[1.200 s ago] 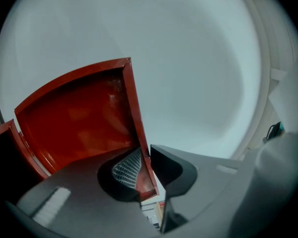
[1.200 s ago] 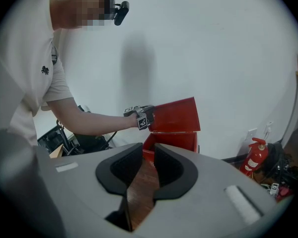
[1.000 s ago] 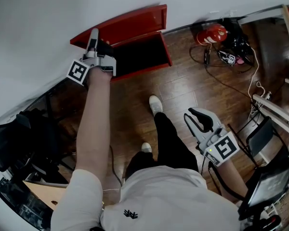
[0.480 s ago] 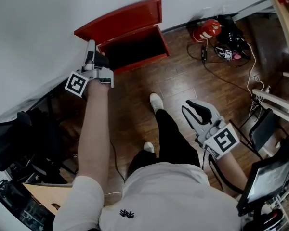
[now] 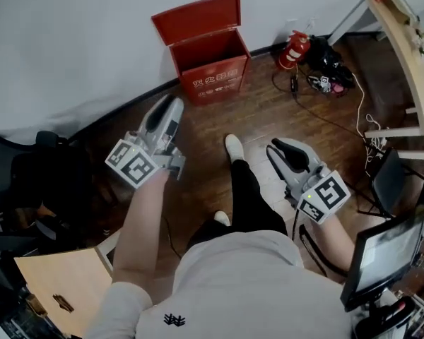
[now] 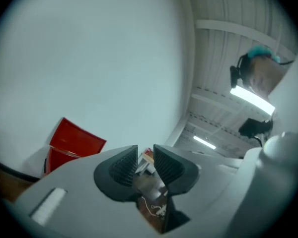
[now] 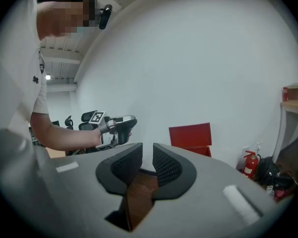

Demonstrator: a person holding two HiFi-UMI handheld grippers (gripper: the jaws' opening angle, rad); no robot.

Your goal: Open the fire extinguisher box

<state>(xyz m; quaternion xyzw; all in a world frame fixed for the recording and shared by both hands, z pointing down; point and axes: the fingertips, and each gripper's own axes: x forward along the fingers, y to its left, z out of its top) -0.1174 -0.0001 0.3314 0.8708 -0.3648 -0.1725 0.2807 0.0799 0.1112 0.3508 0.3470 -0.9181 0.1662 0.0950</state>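
Against wall (image 5: 71,41): box (image 5: 215,80) (lid (image 5: 196,18) up), beyond both jaws.

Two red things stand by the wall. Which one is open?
The red box, the larger one at left in the head view: its lid stands raised, baring the dark inside. The fire extinguisher beside it is a small bottle.

An office: swivel chair (image 5: 18,171), monitor (image 5: 383,254), desk (image 5: 404,44), cables (image 5: 324,113) across wooden floor (image 5: 212,129).
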